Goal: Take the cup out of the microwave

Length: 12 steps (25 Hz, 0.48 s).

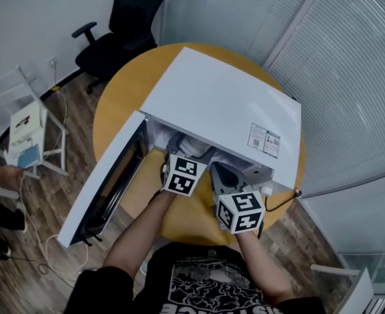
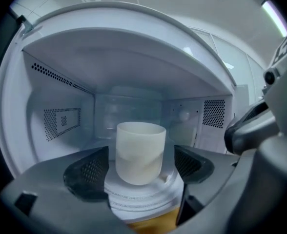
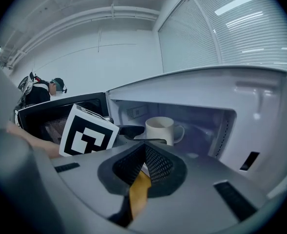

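I hold the left gripper (image 2: 141, 165) spread wide inside the open microwave (image 1: 225, 103), pads either side of the cup (image 2: 140, 150) but untouching, ready to clamp; the right gripper (image 3: 144, 162) hangs outside, pinched shut and empty.

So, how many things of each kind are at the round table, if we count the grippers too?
Microwave: 1
Cup: 1
Grippers: 2, left gripper and right gripper
Total: 4

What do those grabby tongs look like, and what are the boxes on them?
The left tongs and right tongs are grey plastic with dark, mesh-textured pads. Each carries a white cube printed with black square patterns. The person wears a black T-shirt with white print.
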Motion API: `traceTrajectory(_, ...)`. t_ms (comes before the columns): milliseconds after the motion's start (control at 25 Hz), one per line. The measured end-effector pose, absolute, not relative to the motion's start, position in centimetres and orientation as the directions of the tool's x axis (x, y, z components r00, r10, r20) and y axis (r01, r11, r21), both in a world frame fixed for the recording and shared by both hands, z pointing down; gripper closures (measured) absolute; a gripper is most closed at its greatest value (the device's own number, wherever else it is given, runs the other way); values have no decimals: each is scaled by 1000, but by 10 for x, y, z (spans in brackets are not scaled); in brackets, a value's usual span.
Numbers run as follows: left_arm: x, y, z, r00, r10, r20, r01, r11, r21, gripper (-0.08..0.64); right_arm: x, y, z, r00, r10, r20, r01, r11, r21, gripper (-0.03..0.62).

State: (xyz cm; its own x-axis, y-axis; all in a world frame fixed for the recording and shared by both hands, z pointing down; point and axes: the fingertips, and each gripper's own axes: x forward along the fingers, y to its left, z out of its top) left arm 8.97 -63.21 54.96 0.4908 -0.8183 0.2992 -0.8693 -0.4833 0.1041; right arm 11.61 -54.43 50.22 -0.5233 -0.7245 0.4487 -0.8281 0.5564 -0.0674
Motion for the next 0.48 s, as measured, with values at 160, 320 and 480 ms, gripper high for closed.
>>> traceTrajectory(160, 94, -641, 549, 498, -816, 294, -864, -497, 84, 140, 120, -550, 501, -517, -739, 432, -836, 544, -71, 577)
traceTrajectory(320, 101, -649, 548, 507, -814, 284, -856, -513, 56, 126, 121, -553, 502, -525, -736, 426, -832, 550, -74, 577)
traceTrajectory(480, 105, -658, 553, 502, -813, 294, -857, -514, 42, 103, 124, -555, 506, -533, -727, 433, -826, 559, -78, 577)
